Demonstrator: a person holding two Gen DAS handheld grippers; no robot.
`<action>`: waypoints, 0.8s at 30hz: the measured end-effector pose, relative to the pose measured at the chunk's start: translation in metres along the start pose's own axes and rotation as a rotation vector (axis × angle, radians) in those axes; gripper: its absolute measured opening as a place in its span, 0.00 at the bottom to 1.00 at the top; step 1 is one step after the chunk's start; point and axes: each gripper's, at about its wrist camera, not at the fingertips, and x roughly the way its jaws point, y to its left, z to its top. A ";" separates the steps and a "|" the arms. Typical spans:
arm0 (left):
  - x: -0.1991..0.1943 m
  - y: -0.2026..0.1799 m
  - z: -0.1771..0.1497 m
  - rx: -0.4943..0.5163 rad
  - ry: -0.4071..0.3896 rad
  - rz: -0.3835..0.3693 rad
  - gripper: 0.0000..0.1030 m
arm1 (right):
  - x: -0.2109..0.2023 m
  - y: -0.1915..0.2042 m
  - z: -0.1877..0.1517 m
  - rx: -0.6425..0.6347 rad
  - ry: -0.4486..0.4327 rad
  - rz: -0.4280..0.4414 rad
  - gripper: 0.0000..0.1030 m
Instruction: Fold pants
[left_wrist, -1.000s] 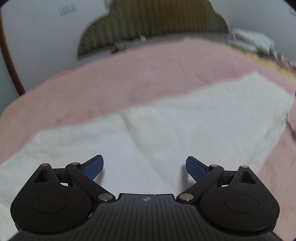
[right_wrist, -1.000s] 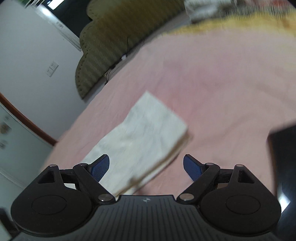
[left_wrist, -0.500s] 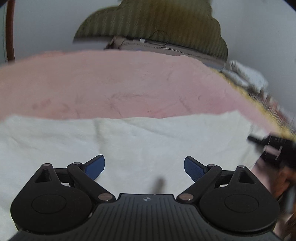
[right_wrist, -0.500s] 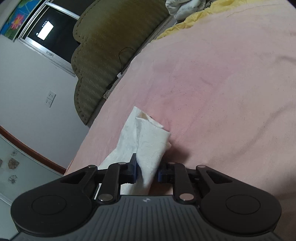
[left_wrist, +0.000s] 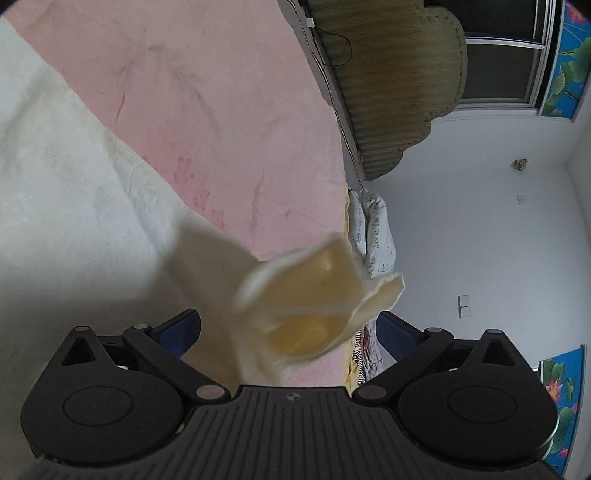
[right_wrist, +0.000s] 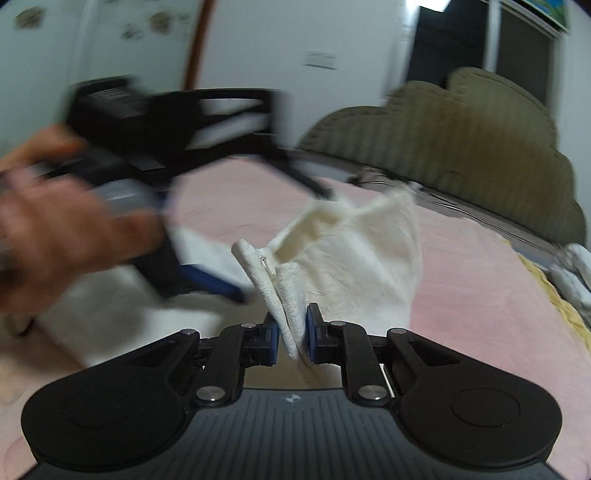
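Observation:
White pants (left_wrist: 74, 184) lie flat on the pink bed sheet (left_wrist: 221, 92). My right gripper (right_wrist: 291, 332) is shut on one end of the pants (right_wrist: 354, 251) and holds it up off the bed, so the cloth hangs in a fold. In the left wrist view that raised end (left_wrist: 303, 291) is blurred and floats between the fingers of my left gripper (left_wrist: 288, 321). Its jaws are opening wide and the pads do not touch the cloth. The right wrist view shows a blurred hand (right_wrist: 66, 236) holding the left gripper, with one blue finger (right_wrist: 210, 280) beside the raised cloth.
An olive padded headboard (right_wrist: 461, 140) stands at the far side of the bed, with a cable along its base. Crumpled white and yellow bedding (left_wrist: 373, 229) lies at the bed's edge. White walls and a dark window (left_wrist: 498, 55) lie beyond.
My right gripper shut on the pants' end, then lifted and carried it towards the left gripper. Both views rolled. The left gripper swung round, and the raised end now sits between its open fingers.

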 end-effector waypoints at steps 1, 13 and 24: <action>0.004 -0.001 0.003 0.014 0.003 0.032 1.00 | -0.001 0.006 -0.001 -0.018 0.000 0.020 0.14; -0.069 -0.050 0.007 0.475 -0.165 0.450 0.05 | 0.000 0.058 0.022 -0.082 -0.066 0.215 0.14; -0.122 -0.019 -0.002 0.653 -0.242 0.871 0.47 | 0.052 0.119 0.028 -0.097 0.068 0.398 0.20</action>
